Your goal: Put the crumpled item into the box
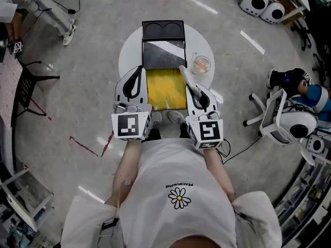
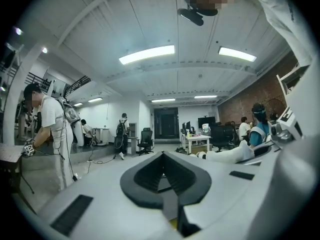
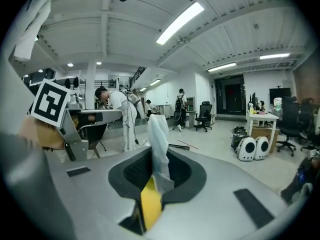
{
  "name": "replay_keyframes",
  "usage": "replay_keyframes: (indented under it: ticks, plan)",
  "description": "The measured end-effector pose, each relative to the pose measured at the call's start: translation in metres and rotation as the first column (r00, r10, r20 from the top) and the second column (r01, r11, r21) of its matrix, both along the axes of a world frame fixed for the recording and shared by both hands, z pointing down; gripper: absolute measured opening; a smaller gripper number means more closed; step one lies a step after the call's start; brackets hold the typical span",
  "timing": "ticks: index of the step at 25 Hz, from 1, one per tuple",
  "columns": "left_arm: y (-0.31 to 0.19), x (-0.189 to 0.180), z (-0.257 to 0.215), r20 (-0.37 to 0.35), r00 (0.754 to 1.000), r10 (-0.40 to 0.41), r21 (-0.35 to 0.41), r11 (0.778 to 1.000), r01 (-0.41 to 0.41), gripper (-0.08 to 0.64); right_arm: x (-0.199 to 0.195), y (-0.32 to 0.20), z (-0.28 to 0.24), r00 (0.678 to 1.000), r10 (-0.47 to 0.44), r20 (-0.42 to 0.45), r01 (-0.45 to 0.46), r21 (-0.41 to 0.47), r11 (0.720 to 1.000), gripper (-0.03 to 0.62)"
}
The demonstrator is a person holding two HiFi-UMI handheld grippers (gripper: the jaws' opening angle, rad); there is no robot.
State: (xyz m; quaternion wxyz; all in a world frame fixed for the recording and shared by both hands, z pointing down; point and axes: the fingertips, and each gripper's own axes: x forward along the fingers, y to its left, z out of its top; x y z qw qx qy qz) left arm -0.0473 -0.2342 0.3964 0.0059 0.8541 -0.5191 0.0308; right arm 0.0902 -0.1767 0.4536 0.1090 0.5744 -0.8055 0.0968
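Note:
A pale, crumpled plastic item (image 3: 159, 144) sticks up from between the jaws of my right gripper (image 3: 157, 176), which is shut on it; a yellow strip shows lower down between the jaws. In the head view the same crumpled item (image 1: 182, 70) pokes out of the right gripper (image 1: 189, 82) beside the box's right edge. The black box (image 1: 163, 53) lies open on the round white table (image 1: 129, 53), its lid tilted back and a yellow surface (image 1: 165, 89) at its near end. My left gripper (image 1: 138, 72) is at the box's left edge. Its jaws (image 2: 162, 171) are shut with nothing visible between them.
A clear cup with orange contents (image 1: 201, 64) stands on the table right of the box. A white office chair (image 1: 274, 118) is at the right and a black chair (image 1: 26, 84) at the left. Red tape (image 1: 88, 146) marks the floor. People stand in the room beyond.

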Motion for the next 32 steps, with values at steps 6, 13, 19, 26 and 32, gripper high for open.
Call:
replay_keyframes:
  ticks: [6, 13, 19, 26, 32]
  plan:
    - [0.005, -0.006, 0.004, 0.016, 1.0, -0.013, -0.007, 1.0, 0.014, 0.002, -0.012, -0.004, 0.013, 0.986, -0.046, -0.158, 0.042, -0.028, 0.999, 0.048]
    - [0.01, -0.024, 0.016, 0.026, 0.998, -0.057, -0.034, 0.998, 0.058, 0.002, -0.027, -0.021, 0.069, 0.782, -0.285, -0.554, 0.193, -0.22, 0.956, 0.048]
    - [0.011, -0.031, 0.018, 0.04, 0.997, -0.07, -0.05, 0.996, 0.072, 0.002, -0.041, -0.028, 0.143, 0.575, -0.461, -0.676, 0.254, -0.388, 0.886, 0.049]
    - [0.015, -0.042, 0.025, 0.047, 0.995, -0.086, -0.074, 0.993, 0.089, 0.002, -0.052, -0.033, 0.2, 0.39, -0.524, -0.757, 0.269, -0.451, 0.851, 0.049]
    - [0.023, -0.049, 0.041, 0.066, 0.994, -0.087, -0.11, 0.989, 0.094, 0.002, -0.056, -0.032, 0.232, 0.33, -0.551, -0.767, 0.252, -0.491, 0.834, 0.049]
